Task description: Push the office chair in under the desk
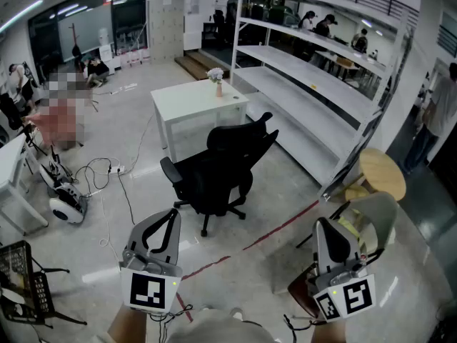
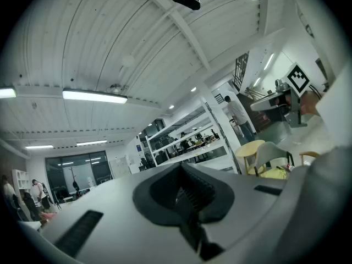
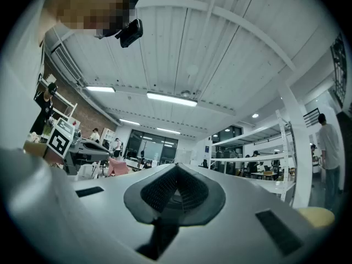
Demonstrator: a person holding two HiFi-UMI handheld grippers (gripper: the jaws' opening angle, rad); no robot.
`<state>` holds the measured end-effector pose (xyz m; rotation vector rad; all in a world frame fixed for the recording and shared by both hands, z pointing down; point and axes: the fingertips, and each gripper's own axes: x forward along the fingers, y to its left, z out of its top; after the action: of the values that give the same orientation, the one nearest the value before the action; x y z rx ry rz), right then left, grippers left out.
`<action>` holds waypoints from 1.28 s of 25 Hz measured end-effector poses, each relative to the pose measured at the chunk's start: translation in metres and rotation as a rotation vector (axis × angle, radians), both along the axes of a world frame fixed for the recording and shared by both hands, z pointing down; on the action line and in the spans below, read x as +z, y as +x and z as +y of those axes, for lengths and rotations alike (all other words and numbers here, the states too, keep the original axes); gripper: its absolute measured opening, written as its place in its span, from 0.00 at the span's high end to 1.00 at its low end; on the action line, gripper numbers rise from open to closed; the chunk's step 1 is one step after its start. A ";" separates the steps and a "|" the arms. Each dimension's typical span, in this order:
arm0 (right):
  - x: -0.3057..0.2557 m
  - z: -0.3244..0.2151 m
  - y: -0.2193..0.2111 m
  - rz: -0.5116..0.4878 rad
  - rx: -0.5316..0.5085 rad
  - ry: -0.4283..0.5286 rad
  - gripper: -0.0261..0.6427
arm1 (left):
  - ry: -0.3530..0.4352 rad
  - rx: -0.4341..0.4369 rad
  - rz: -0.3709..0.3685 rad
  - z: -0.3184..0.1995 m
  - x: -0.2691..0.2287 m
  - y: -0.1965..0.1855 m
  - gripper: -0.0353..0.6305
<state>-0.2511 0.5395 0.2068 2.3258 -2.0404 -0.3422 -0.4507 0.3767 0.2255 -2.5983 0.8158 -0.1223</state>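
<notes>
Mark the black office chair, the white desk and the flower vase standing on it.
Black office chair [image 1: 239, 145]: head view, on its backrest.
White rectangular desk [image 1: 189, 100]: head view, on bare tabletop.
Small vase of pale flowers [image 1: 218, 88]: head view, on the vase body.

The left gripper [image 2: 182, 169], fingers together and seemingly empty, faces the ceiling [image 2: 110, 48].

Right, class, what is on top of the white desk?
A small vase of flowers stands on the desk, near its far right corner. The office chair hides part of the space beneath, not the top.
</notes>
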 end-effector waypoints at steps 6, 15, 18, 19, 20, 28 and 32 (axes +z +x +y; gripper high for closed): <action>0.006 0.001 0.014 -0.004 -0.007 -0.020 0.95 | 0.007 -0.004 -0.011 0.005 -0.002 0.014 0.94; 0.014 -0.001 0.033 -0.019 -0.031 -0.024 0.95 | 0.010 -0.018 -0.028 0.009 0.000 0.031 0.94; 0.017 -0.002 0.040 -0.022 -0.039 -0.030 0.95 | 0.008 -0.021 -0.033 0.010 0.001 0.038 0.94; 0.018 -0.002 0.042 -0.023 -0.042 -0.032 0.95 | 0.007 -0.022 -0.032 0.011 0.002 0.041 0.94; 0.020 -0.002 0.045 -0.024 -0.045 -0.034 0.95 | 0.006 -0.024 -0.031 0.012 0.002 0.045 0.94; 0.036 0.001 0.069 -0.039 -0.086 -0.051 0.95 | 0.005 -0.040 -0.044 0.023 0.011 0.072 0.94; 0.048 0.010 0.076 -0.041 -0.121 -0.059 0.95 | 0.009 -0.045 -0.044 0.038 0.018 0.089 0.94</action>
<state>-0.1751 0.5497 0.2544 2.1995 -2.1846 -0.2368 -0.3614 0.4146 0.2432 -2.5607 0.8573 -0.1875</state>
